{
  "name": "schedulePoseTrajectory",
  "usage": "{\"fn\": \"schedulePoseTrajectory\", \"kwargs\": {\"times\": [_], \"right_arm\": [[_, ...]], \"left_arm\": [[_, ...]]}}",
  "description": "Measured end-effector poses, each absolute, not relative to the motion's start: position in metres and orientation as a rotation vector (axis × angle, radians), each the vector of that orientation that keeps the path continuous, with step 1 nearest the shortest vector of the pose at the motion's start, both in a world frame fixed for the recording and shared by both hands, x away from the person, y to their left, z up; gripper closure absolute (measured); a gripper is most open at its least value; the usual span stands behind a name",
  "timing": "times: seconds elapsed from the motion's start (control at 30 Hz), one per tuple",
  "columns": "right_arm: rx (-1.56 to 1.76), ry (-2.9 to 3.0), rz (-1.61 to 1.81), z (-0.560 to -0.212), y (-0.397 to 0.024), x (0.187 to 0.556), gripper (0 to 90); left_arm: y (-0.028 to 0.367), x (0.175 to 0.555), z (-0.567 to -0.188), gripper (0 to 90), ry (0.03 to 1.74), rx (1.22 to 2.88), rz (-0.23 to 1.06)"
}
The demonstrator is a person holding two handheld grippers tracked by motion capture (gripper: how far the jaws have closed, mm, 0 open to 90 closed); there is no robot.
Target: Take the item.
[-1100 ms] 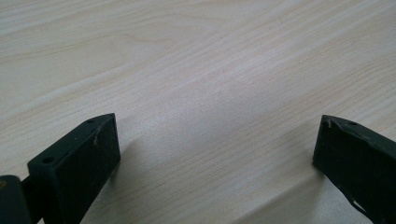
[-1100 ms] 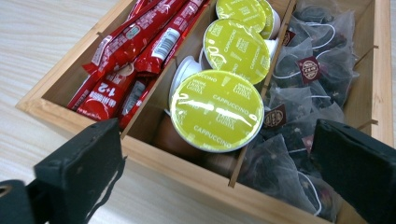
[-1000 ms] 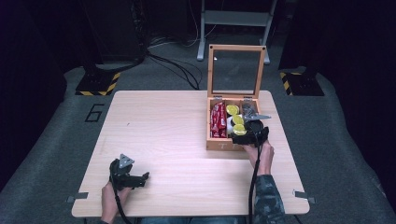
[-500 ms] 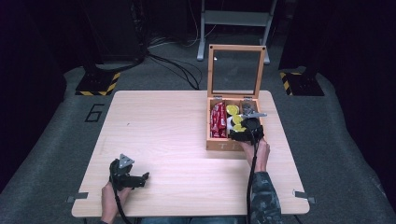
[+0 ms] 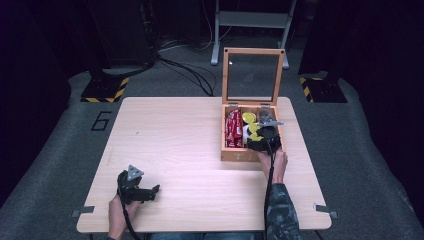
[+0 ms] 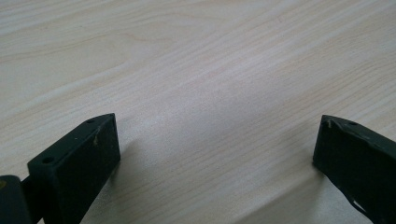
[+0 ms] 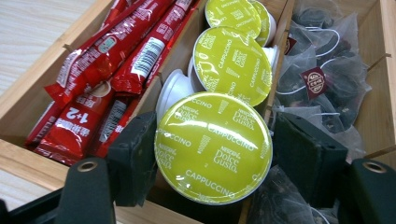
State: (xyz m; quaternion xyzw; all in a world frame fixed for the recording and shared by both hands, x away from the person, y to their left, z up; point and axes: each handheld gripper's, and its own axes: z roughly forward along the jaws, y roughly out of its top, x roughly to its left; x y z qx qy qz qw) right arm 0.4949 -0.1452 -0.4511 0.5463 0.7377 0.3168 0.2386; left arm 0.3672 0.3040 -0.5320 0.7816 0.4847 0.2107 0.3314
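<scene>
the right gripper (image 7: 212, 154) sits over the near end of the wooden box (image 5: 239, 154) at the table's (image 5: 175, 150) right side, and its jaws have just been closing on a capsule (image 7: 213, 147) with a yellow-green lid, one black jaw tight against each side of it, so the capsule is pinched between them. the box stands open with its glass lid (image 5: 252, 75) upright at the far side. three compartments run side by side in the right gripper view: red sachets (image 7: 88, 119) in one, capsules in the middle one, dark tea bags (image 7: 322, 70) in the third. three capsule lids can be counted, the held one nearest, a second (image 7: 233, 63) behind it and a third (image 7: 233, 14) farther back; at least five red sachets show, though they overlap too much for a sure count, and the tea bags are too heaped to count. the left gripper (image 5: 136, 186) rests low at the near left of the table, well apart from the box, its two jaws spread wide over bare wood with nothing between them.
</scene>
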Motion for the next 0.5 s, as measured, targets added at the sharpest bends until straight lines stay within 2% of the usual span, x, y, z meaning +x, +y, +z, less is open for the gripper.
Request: {"fn": "schedulePoseTrajectory", "kwargs": {"times": [0.13,0.5], "right_arm": [[1.492,2.015,0.876,-0.4517,-0.144,0.4949,35.3],[1.466,2.003,0.863,-0.4498,-0.1421,0.4927,36.6]], "left_arm": [[0.3038,0.3669,-0.5321,0.3,1.272,2.039,0.552],[0.3041,0.3668,-0.5318,0.4,1.27,2.043,0.548]]}}
